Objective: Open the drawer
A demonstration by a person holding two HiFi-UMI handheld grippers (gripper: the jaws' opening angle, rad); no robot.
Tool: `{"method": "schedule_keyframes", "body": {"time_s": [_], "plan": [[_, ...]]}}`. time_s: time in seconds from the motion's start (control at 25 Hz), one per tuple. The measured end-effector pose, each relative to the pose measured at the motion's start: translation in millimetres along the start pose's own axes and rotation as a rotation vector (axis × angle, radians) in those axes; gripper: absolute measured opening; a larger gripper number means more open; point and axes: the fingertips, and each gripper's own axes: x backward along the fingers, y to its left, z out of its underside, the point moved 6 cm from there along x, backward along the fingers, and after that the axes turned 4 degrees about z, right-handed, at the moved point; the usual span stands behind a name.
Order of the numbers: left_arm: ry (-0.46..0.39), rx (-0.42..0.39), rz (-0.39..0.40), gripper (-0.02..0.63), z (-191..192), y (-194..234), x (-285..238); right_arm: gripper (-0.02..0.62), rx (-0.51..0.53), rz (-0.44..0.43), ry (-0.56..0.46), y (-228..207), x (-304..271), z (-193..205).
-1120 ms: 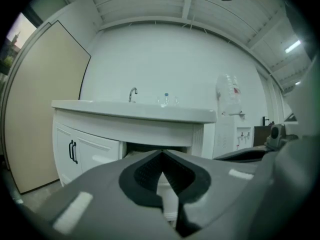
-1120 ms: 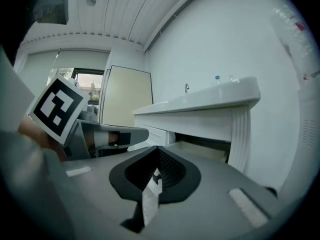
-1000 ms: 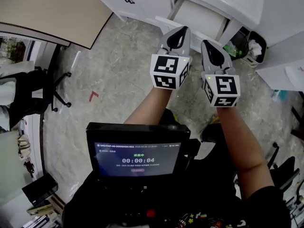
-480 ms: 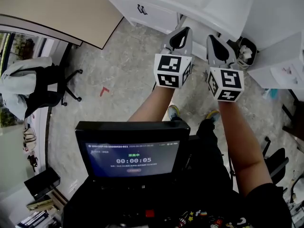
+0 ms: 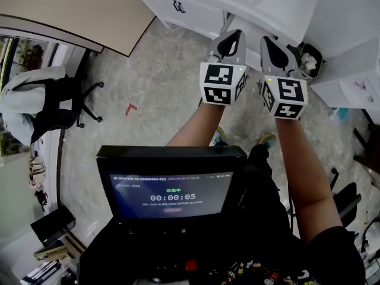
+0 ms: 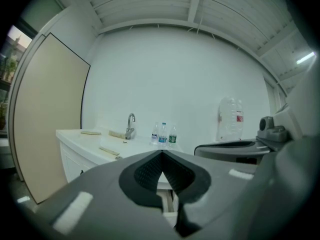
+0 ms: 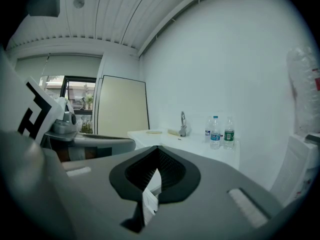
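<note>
Spread one before reaching: left tool and right tool both pinched shut, empty, side by side. Aim toward 11 o'clock for the drawer under the white desk; hook the dark handle squarely and pull straight. Cannot trace drawer seams; handle tiny; cabinet partly hidden behind tools.

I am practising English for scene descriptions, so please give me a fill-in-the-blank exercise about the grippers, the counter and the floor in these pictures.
1. The left gripper and the right gripper both have their jaws ____, with nothing between them.
2. Next to the faucet stand ____ bottles.
3. The mark on the floor is ____ in colour.
Missing words: shut; three; red.
</note>
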Motion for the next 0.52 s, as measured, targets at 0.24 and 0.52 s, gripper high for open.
{"method": "schedule_keyframes", "body": {"time_s": [0.24,0.52], "plan": [[-0.01,0.008,-0.008,0.003,-4.2,2.6,-5.4,0.02,-0.002,0.004,-0.006,-3.8,-4.7,-2.9],[-0.015,-0.004,-0.012,0.003,-11.3,6.2,-5.9,0.02,0.009,0.007,-0.015,-7.2,-4.9,-10.7]]}}
